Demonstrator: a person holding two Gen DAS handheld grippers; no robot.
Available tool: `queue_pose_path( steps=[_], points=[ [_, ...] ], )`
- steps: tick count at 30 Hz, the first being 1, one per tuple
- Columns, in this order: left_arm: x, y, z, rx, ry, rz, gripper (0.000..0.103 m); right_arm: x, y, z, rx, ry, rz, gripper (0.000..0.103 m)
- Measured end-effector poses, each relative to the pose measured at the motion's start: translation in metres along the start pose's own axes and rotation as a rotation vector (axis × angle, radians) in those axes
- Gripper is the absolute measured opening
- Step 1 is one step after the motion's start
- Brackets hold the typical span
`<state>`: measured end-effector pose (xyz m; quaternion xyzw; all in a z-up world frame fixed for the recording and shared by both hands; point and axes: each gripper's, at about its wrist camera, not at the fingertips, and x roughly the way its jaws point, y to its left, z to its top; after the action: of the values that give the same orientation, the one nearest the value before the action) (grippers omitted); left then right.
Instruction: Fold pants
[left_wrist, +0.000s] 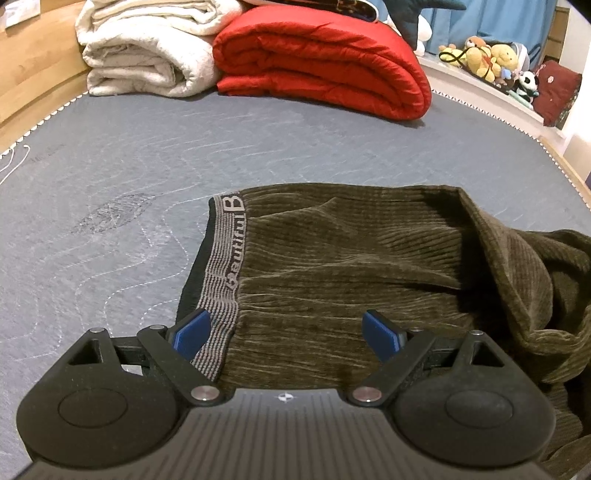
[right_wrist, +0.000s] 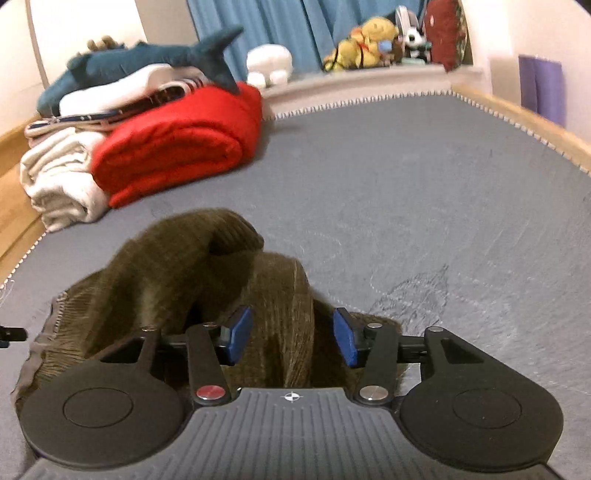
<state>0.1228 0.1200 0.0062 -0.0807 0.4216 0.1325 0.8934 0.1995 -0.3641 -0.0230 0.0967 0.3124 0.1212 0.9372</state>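
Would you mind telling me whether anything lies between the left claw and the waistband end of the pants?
Nothing visible does. The left claw hangs open directly over the pants, its blue fingers straddling the striped waistband and ribbed cloth. The red quilt and cream blanket sit well beyond, at the mattress's far end.

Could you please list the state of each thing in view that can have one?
Olive-green corduroy pants: partly folded, waistband end flat, leg end bunched.
Grey striped elastic waistband: lying flat, lettering facing up.
Left tool: open over the waistband end, gripping nothing.
Right tool: open, a raised fold between its pads, not pressed.
Red quilted blanket: folded.
Cream blanket: folded, stacked.
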Motion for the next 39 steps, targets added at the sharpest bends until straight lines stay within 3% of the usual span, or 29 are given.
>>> queue_pose_path(
  steps=[9,11,13,17,26,34,35,36,39],
  points=[
    [0.004,-0.001,0.001,0.002,0.009,-0.004,0.093,0.033,0.006,-0.003,0.014,0.071,0.106,0.054],
    [0.006,-0.002,0.001,0.001,0.013,-0.005,0.092,0.034,0.012,-0.004,-0.002,0.08,0.13,0.046],
    [0.007,-0.003,0.001,0.003,0.014,-0.006,0.093,0.032,0.018,-0.005,-0.038,0.081,0.14,0.024],
    [0.009,-0.005,0.001,0.004,0.017,-0.004,0.093,0.027,0.023,-0.004,-0.074,0.062,0.133,0.015],
    [0.009,-0.007,0.001,0.001,0.017,-0.001,0.093,0.008,0.013,0.001,-0.051,-0.012,0.122,0.013],
    [0.006,-0.016,-0.001,0.016,0.016,-0.013,0.093,-0.043,0.002,0.009,-0.023,-0.14,0.113,0.011],
    [0.006,-0.017,-0.002,0.018,0.015,-0.014,0.093,-0.051,0.0,0.009,-0.025,-0.156,0.109,0.009],
    [0.005,-0.018,-0.002,0.018,0.015,-0.016,0.093,-0.061,-0.002,0.01,-0.027,-0.181,0.104,0.0],
    [0.004,-0.02,-0.003,0.017,0.014,-0.021,0.093,-0.09,-0.014,0.013,-0.023,-0.226,0.125,0.0]
  ],
)
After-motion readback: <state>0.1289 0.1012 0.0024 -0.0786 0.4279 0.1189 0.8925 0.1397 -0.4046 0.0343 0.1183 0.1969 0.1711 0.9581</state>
